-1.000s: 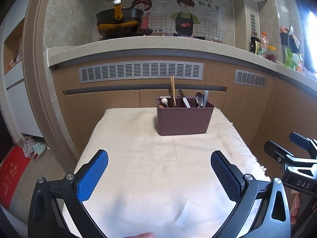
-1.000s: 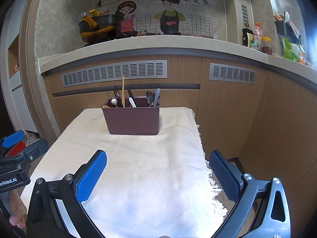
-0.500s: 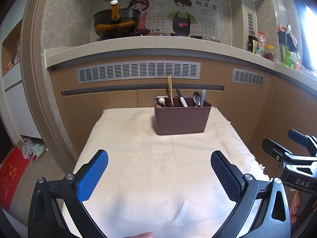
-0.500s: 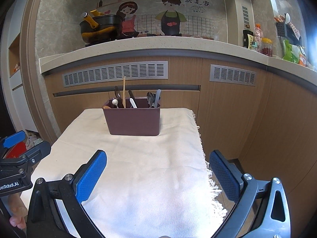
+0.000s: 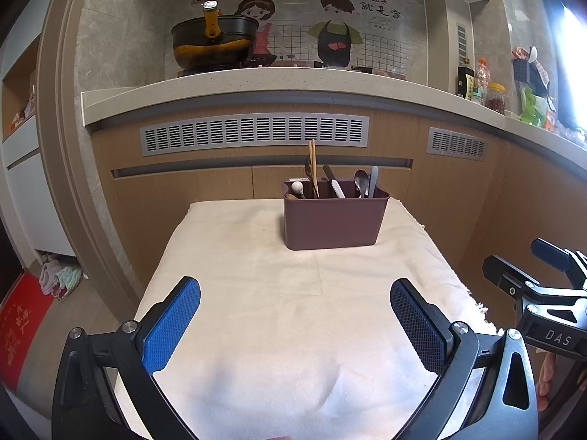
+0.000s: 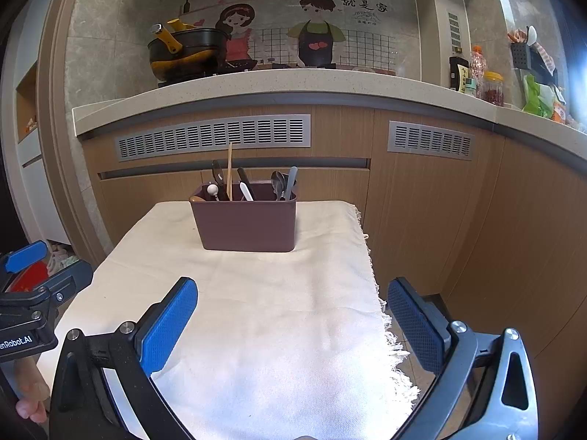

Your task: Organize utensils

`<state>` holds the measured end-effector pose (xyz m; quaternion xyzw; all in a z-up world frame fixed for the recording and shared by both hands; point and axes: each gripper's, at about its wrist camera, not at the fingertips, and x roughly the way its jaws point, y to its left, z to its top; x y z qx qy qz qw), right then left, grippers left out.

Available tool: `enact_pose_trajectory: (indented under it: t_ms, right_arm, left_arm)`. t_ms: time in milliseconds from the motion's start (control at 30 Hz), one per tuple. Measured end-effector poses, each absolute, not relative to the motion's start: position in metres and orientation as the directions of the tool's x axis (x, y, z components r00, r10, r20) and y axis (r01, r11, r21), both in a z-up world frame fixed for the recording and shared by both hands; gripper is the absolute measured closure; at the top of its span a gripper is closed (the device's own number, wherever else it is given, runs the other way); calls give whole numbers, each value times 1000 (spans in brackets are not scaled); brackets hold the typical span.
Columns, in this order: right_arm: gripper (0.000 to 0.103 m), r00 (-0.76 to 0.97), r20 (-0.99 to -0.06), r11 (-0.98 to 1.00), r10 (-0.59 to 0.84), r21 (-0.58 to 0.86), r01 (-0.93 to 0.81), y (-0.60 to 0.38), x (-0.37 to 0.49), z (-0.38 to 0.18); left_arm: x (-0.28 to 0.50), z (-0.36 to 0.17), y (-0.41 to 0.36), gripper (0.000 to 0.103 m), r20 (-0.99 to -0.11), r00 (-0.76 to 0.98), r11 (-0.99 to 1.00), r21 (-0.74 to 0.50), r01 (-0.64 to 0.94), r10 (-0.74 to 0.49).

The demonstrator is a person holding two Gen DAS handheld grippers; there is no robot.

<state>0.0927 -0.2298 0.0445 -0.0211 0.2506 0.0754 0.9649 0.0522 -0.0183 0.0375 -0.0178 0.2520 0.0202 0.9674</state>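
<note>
2 claws (image 5: 295, 324) (image 6: 291, 324) agape — utensils (image 5: 335, 183) binned

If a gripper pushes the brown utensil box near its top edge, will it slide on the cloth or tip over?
The brown utensil box looks wider than tall, so it would probably slide rather than tip. The cream cloth under it may bunch up and drag along. The tall chopsticks stand loosely inside and would likely rattle or lean.

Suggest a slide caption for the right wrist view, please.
Open right claw faces a maroon utensil caddy on a cream cloth.
</note>
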Motion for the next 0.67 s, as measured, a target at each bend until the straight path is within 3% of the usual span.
enact_pose_trajectory:
  t_ms: [667]
  right_arm:
    - [0,864,-486,988,133,-2,-154,-235,93,46]
  left_arm:
    - [54,39,-18,0,-489,872,999,-27,-44,25]
